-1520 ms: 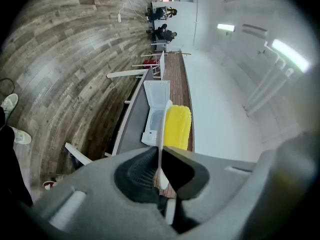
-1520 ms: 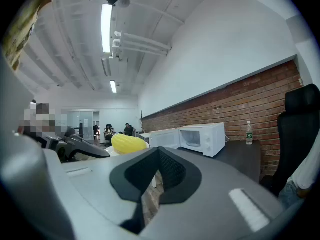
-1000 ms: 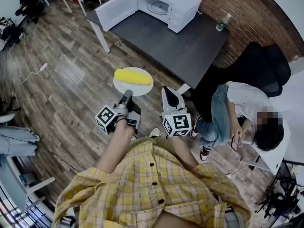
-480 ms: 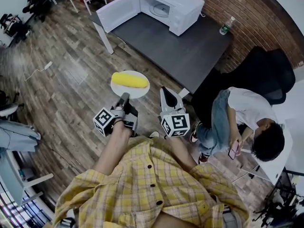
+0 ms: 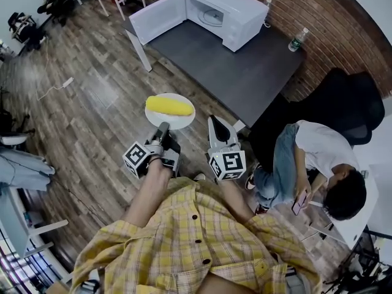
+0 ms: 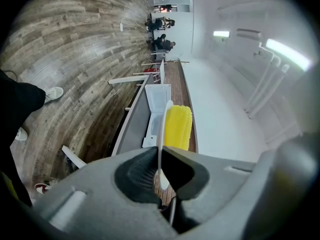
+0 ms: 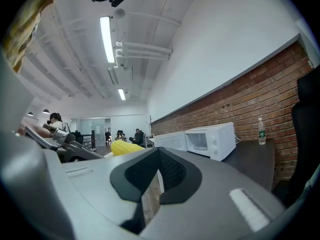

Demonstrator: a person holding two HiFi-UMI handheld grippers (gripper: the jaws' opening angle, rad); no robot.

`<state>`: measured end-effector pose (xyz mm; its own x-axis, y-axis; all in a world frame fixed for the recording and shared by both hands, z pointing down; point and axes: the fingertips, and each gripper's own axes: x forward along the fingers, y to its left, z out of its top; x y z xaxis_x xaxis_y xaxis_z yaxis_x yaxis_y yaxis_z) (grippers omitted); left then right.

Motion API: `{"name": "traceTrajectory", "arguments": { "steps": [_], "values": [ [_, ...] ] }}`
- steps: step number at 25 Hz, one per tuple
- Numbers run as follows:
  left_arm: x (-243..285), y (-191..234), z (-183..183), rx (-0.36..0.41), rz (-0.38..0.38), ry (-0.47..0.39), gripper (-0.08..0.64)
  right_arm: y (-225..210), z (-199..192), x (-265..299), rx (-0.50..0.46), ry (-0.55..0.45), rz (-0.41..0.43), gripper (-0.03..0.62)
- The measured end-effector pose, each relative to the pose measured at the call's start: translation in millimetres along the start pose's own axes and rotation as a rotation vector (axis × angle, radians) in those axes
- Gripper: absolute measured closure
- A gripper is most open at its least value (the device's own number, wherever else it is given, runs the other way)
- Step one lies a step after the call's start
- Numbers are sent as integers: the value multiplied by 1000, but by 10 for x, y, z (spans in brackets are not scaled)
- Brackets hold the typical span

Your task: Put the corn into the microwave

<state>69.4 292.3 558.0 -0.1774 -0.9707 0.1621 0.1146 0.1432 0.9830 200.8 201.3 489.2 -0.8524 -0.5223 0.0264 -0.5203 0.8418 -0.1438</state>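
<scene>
The corn (image 5: 168, 106) lies on a white plate (image 5: 175, 122). The plate is held in the air above the wooden floor (image 5: 92, 97), in front of the dark surface (image 5: 245, 66). The near rim of the plate is gripped by the fingers of the left gripper (image 5: 163, 129). In the left gripper view the plate (image 6: 161, 129) is seen edge-on, pinched between the two pads of the left gripper (image 6: 160, 153), and the corn (image 6: 178, 126) is carried on its far half. These fingers have just been closed a little further on the rim.

The right gripper (image 5: 214, 122) is held just beside the plate, on its right, apart from it. In the right gripper view the fingers of the right gripper (image 7: 157, 156) are brought together and nothing is held between them. A thin slit seems to be left between the pads, but this is hard to judge.

The microwave (image 5: 229, 14) is placed on the far part of the surface, and its door (image 5: 158, 18) is swung wide open to the left. The corn is well apart from it. A bottle (image 5: 297, 40) is stood upright at the far edge of the surface, by the brick wall. A person (image 5: 318, 158) is seated to the right of the surface.
</scene>
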Motion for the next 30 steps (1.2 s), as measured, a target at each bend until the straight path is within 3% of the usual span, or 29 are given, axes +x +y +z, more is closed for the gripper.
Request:
{"name": "traceTrajectory", "arguments": {
  "steps": [5, 15, 24, 30],
  "values": [
    [137, 45, 69, -12, 7, -6, 543, -38, -16, 184, 20, -3, 25, 592],
    [771, -9, 414, -42, -6, 13, 543, -269, 69, 839, -15, -17, -6, 593],
    [1655, -195, 854, -40, -8, 70, 543, -572, 21, 1727, -9, 1, -55, 592],
    [2245, -427, 1140, -9, -8, 153, 542, -749, 91, 2332, 16, -3, -119, 593]
  ]
}}
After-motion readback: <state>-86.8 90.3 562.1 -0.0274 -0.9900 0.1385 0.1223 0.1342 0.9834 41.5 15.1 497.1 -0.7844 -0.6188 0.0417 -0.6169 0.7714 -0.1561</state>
